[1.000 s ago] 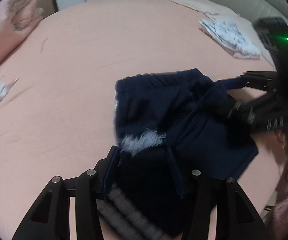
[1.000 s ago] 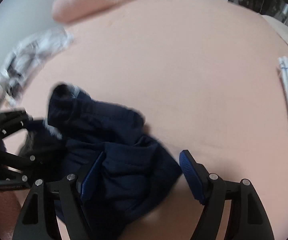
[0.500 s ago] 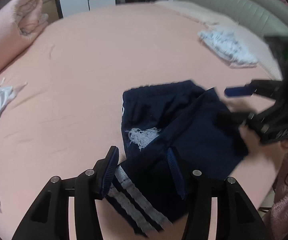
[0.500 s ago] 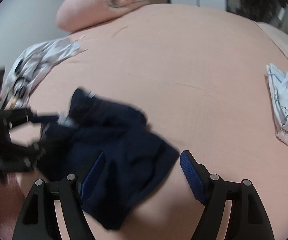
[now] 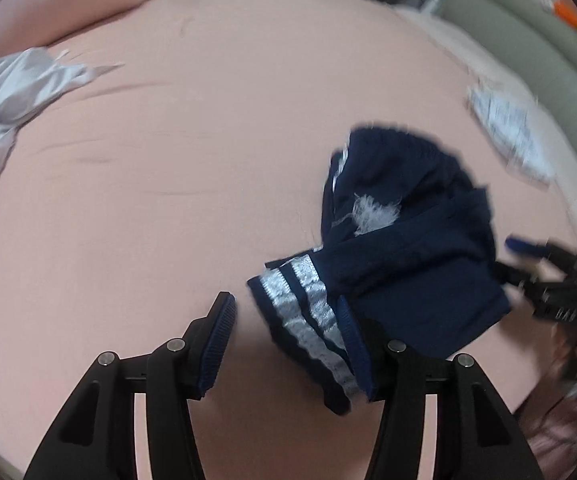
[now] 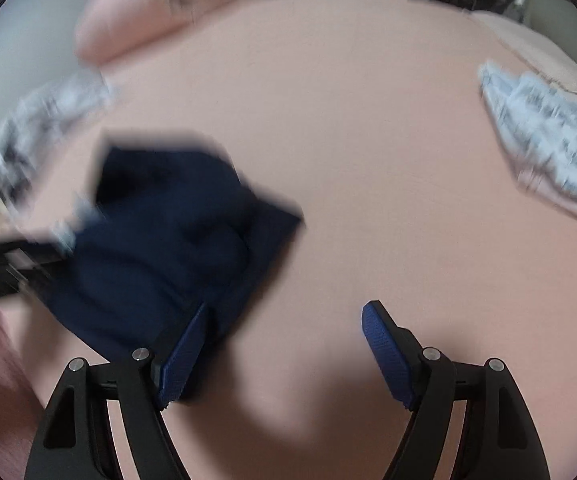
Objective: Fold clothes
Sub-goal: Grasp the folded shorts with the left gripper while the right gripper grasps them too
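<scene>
- My left gripper [image 5: 286, 332] has its jaws spread wide with nothing clamped; the striped hem of the navy shorts [image 5: 404, 248] lies across the gap, against the right-hand pad
- My right gripper [image 6: 284, 340] is just as wide apart and empty; its left pad sits at the edge of the shorts, the other over bare sheet
- One pair of navy shorts is in play, lying bunched on the pink bed sheet [image 5: 192, 184], to the right of centre in the left view and left of centre in the right view
- On it I count two silvery stripes [image 5: 308, 312] along the hem and one frayed white patch [image 5: 374, 216] further up
- Two other garments lie well apart from the shorts: one grey-white cloth [image 5: 4, 100] at the left side of the bed, one folded white printed piece [image 6: 548, 144] at the right side
- One pink pillow [image 6: 148, 16] sits at the far edge; the right view is blurred
</scene>
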Available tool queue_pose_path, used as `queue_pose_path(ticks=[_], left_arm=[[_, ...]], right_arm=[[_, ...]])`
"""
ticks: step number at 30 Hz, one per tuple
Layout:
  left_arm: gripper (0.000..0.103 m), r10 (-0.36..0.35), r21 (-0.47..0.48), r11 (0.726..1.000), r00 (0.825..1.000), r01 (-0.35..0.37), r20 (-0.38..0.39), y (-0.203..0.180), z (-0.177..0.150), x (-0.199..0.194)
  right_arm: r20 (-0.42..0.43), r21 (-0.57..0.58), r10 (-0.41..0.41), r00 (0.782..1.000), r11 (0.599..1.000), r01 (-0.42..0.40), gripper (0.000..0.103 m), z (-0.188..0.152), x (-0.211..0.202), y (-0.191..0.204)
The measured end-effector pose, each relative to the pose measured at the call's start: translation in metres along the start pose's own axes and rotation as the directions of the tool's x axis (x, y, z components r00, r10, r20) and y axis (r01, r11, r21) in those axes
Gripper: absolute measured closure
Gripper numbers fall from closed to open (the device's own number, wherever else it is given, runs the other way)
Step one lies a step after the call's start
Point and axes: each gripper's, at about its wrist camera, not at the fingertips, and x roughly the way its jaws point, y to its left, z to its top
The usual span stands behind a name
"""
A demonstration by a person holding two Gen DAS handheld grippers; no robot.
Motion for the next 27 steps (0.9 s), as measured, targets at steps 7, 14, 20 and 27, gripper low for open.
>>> queue_pose_path(ticks=[7, 14, 20, 27], left_arm=[[0.053, -0.097, -0.135, 0.986, 0.995, 0.093, -0.019, 0.021, -0.021, -0.013], [0.054, -0.123, -0.218, 0.969, 0.992, 0.119, -0.007, 0.029, -0.023, -0.003], [0.077, -0.236, -0.262, 0.939, 0.972, 0.224, -0.015, 0.030, -0.021, -0.002], [0.076, -0.243, -0.314, 0.921, 0.970, 0.231, 0.001, 0.033, -0.028, -0.017]], right_arm=[[-0.029, 0.137, 0.172, 0.985, 0.976, -0.166, 0.025, 0.014, -0.049, -0.042], [-0.052, 0.230, 0.226, 0.973, 0.951, -0.209, 0.015, 0.009, -0.088, -0.108], [-0.032, 0.295, 0.292, 0.956, 0.917, -0.271, 0.046, 0.009, -0.126, -0.157], [-0.045, 0.297, 0.336, 0.941, 0.904, -0.309, 0.047, 0.025, -0.160, -0.234]])
